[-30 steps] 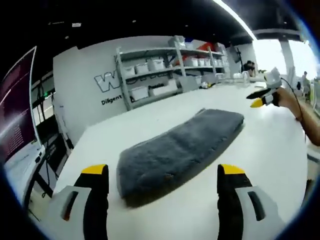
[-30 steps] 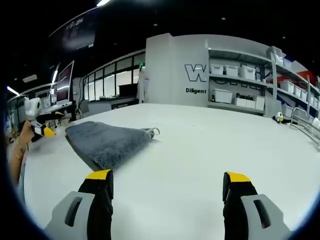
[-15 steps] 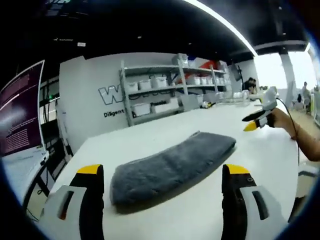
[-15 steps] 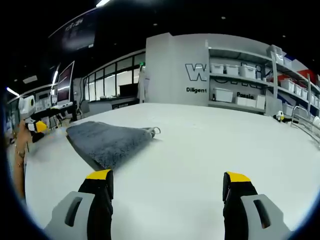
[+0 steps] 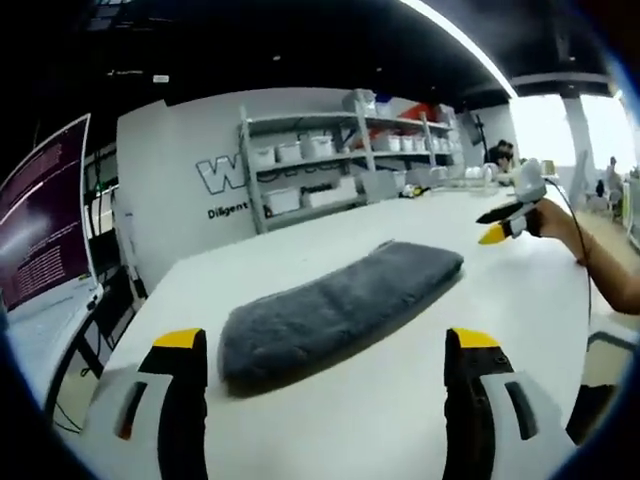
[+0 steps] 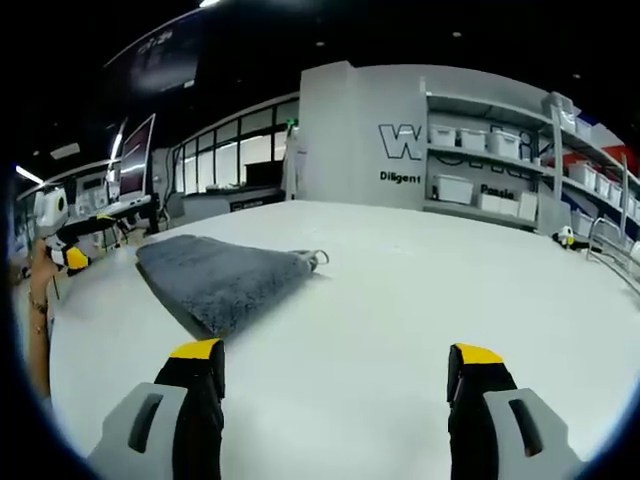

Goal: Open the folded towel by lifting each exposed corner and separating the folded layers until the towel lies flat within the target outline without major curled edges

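Note:
A dark grey folded towel (image 5: 335, 310) lies as a long strip on the white table (image 5: 520, 330). In the left gripper view my left gripper (image 5: 326, 350) stands open just short of its near end, nothing between the yellow-tipped fingers. The right gripper (image 5: 500, 228), held by a hand, hovers at the far right beyond the towel's other end. In the right gripper view the towel (image 6: 220, 275) lies ahead to the left, with a small hanging loop (image 6: 318, 258) at its corner. My right gripper (image 6: 335, 362) is open over bare table (image 6: 420, 300). The left gripper (image 6: 62, 250) shows at the left edge.
Metal shelving (image 5: 340, 150) with white bins stands along the far wall beyond the table. A monitor (image 5: 40, 230) sits left of the table's edge. More shelves (image 6: 490, 170) and a rack (image 6: 610, 250) line the right side in the right gripper view.
The left gripper view has shifted slightly, with the towel sitting a little higher and farther. The right gripper view barely moved. The towel lies as before and both grippers stay open.

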The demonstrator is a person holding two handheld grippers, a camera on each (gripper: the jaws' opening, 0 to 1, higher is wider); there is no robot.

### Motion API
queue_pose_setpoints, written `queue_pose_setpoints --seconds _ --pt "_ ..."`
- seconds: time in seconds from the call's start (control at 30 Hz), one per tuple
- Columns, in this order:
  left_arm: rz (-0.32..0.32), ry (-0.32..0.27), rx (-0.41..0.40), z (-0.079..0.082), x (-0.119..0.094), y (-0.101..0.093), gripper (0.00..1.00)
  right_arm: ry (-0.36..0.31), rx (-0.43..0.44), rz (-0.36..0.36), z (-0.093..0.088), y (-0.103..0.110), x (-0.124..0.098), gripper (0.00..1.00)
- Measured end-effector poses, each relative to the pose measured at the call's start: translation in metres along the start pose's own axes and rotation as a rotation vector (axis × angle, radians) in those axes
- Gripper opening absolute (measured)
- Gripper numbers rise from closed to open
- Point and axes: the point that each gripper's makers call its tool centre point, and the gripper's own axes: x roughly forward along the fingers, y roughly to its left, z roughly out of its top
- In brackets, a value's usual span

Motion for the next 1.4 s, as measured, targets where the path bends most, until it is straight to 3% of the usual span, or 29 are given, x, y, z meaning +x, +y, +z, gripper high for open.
queue_pose_setpoints --seconds 0.27,0.47,0.6,0.77,0.83,0.97,1.1,1.17,1.27,1.4 --pt "-0.008 -0.019 -0.010 0.007 -0.001 -0.003 0.96 -0.013 -0.041 0.009 0.013 0.005 -0.008 0.95" --pt "0.007 0.007 -0.004 0.000 -0.005 -0.002 0.96 0.026 -0.144 0.081 0.025 0.034 -0.005 0.99" --pt "-0.016 -0.003 -0.010 0.004 -0.010 -0.004 0.96 0.021 -0.218 0.106 0.046 0.060 0.002 0.99" --pt "-0.010 0.012 0.026 0.005 -0.015 -0.007 0.96 0.010 -0.270 0.155 0.065 0.098 0.016 0.99" --pt "-0.021 0.020 0.030 0.003 -0.017 -0.010 0.97 0.008 -0.277 0.221 0.070 0.128 0.024 0.98" --pt "-0.038 0.016 0.022 0.003 -0.018 -0.014 0.97 0.003 -0.356 0.237 0.077 0.165 0.043 0.97" --pt "-0.035 0.024 0.015 -0.001 -0.019 -0.014 0.97 0.030 -0.412 0.297 0.073 0.208 0.063 0.93" --pt "-0.041 0.026 0.014 -0.002 -0.020 -0.015 0.97 0.030 -0.432 0.365 0.072 0.234 0.068 0.92" --pt "-0.046 0.028 0.017 -0.003 -0.022 -0.015 0.97 0.031 -0.459 0.377 0.073 0.253 0.075 0.91" --pt "-0.050 0.035 0.022 -0.006 -0.030 -0.015 0.97 0.034 -0.495 0.418 0.073 0.285 0.084 0.80"
